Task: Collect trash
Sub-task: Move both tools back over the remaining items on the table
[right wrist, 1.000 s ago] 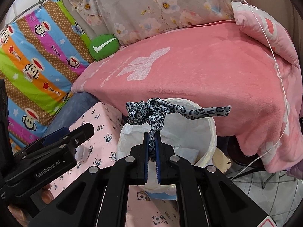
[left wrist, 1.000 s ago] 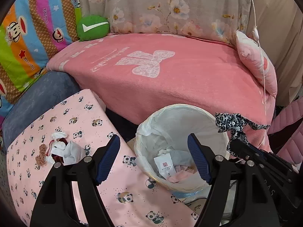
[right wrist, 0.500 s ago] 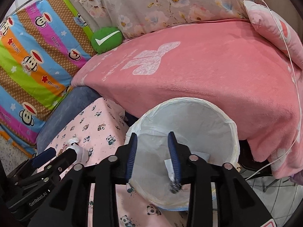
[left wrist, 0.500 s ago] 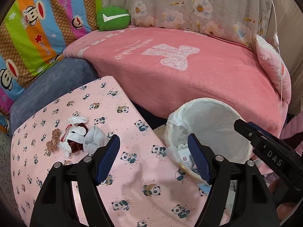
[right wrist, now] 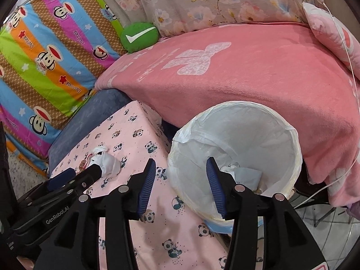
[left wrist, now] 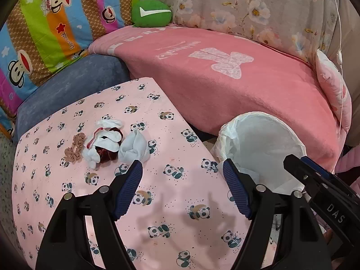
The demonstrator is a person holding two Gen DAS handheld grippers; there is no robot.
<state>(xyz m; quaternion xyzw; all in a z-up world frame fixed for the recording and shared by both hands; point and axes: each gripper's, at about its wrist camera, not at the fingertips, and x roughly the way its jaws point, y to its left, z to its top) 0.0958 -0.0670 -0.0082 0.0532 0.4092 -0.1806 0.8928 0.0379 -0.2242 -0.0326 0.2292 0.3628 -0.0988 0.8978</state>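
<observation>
A small heap of scraps lies on the panda-print pink cloth (left wrist: 157, 202): white crumpled pieces (left wrist: 135, 146), a dark red piece (left wrist: 108, 154) and a tan piece (left wrist: 73, 148). The heap also shows in the right wrist view (right wrist: 108, 162). A bin lined with a white bag (right wrist: 236, 117) stands right of the cloth and holds some trash (right wrist: 245, 175); it shows in the left wrist view (left wrist: 265, 144). My left gripper (left wrist: 182, 189) is open and empty, just short of the heap. My right gripper (right wrist: 181, 184) is open and empty, over the bin's near rim.
A pink blanket (left wrist: 236, 78) covers the sofa behind the bin. A green cushion (left wrist: 151, 13), a striped monkey-print cover (left wrist: 45, 33) and a floral cover (left wrist: 247, 11) stand at the back. A blue cushion (left wrist: 67, 83) lies left. A white cable (right wrist: 351, 67) hangs right.
My right gripper opened and the leopard-print fabric strip it held is gone from its fingers. My left gripper swung left from the bin toward the heap on the cloth.
</observation>
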